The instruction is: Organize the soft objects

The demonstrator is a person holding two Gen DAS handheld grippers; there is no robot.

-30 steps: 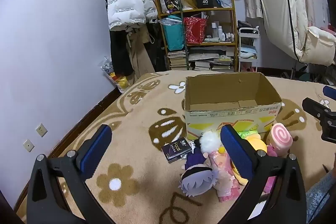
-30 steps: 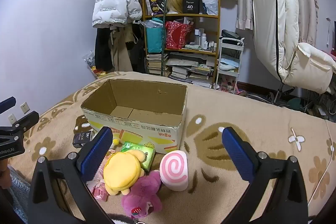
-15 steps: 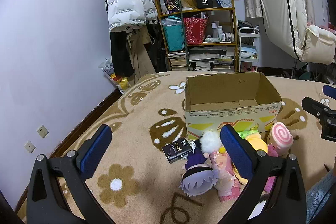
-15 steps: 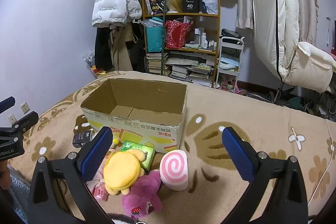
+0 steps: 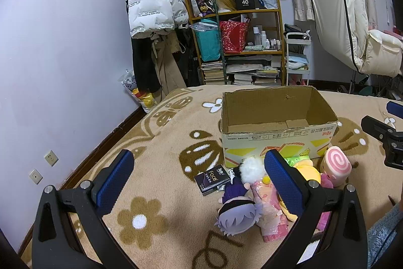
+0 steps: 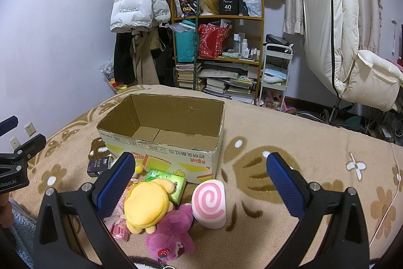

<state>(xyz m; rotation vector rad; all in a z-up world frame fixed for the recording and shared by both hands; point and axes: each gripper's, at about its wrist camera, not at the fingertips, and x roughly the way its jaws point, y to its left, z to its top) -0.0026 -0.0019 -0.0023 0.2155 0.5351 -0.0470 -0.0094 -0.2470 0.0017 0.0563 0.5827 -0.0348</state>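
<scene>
An open, empty cardboard box (image 5: 277,127) (image 6: 161,140) stands on the beige flowered blanket. In front of it lies a pile of soft things: a grey-haired doll (image 5: 236,216), a pink packet (image 5: 270,216), a yellow plush (image 6: 147,203), a purple bear (image 6: 171,233), a pink swirl roll (image 6: 209,203) (image 5: 336,165), a green tissue pack (image 6: 167,180) and a black "Face" pack (image 5: 212,179). My left gripper (image 5: 199,183) is open and empty, above the blanket left of the pile. My right gripper (image 6: 201,185) is open and empty, above the swirl roll.
A cluttered shelf (image 6: 219,49) with books and bags stands at the back, next to a hanging white jacket (image 6: 138,6). A cream chair (image 6: 352,54) is at the right. The wall with sockets (image 5: 50,158) runs along the bed's left edge.
</scene>
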